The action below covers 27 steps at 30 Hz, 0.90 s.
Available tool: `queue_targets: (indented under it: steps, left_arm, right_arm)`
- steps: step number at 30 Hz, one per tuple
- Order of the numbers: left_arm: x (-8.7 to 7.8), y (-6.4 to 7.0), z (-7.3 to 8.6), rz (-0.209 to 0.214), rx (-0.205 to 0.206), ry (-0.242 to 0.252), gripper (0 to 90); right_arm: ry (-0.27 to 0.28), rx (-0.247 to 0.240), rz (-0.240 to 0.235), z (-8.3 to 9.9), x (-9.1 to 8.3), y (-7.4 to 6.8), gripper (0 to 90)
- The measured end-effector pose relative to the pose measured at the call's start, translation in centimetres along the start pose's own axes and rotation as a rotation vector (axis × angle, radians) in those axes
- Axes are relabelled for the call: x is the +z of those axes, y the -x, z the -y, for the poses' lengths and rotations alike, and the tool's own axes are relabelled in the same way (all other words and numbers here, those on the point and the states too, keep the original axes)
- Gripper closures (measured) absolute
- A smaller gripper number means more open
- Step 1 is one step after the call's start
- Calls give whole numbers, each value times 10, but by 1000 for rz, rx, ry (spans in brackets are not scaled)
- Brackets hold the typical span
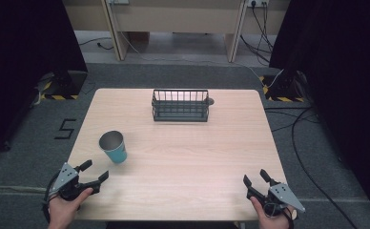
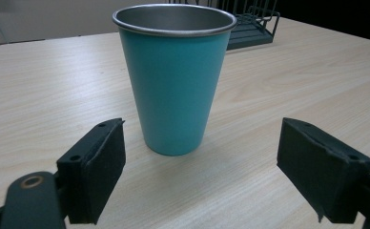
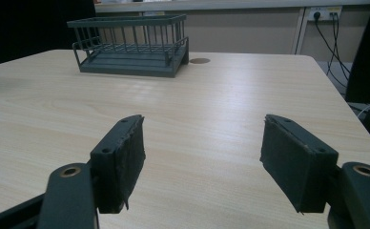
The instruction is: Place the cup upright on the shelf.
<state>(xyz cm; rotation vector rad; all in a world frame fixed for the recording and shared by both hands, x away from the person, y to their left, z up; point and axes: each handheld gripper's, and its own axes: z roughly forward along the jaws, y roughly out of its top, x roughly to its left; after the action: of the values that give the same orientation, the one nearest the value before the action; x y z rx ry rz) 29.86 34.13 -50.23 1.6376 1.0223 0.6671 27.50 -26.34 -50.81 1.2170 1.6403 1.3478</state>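
Teal metal tumbler (image 2: 175, 76) untouched, well short of dark wire basket (image 1: 180, 105); left claw (image 2: 221, 167) wide, lined up on tumbler; right claw (image 3: 202, 162) wide, idle; grasp pending.

The cup (image 1: 113, 146) stands upright on the table (image 1: 183, 162) at the frame's left of centre, with the wire basket (image 1: 180, 105) well apart from it toward upper centre, near the table's far edge. The left gripper (image 1: 93, 173) sits at lower left, just below the cup; the right gripper (image 1: 255, 178) sits at lower right, well apart from both.
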Motion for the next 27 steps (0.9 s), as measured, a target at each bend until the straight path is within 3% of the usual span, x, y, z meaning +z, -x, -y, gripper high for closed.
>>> queue_targets:
  steps: [9,17,27]
  left_arm:
    - [4,-3,-6,5,-1,18,155]
    - [15,-2,-13,40,-13,18,150]
    - [36,-19,-20,13,-49,-5,148]
  right_arm:
    - [3,-1,-2,-1,-1,-2,319]
    - [3,-9,-6,-3,0,-4,319]
    - [3,-11,-9,-3,1,-6,319]
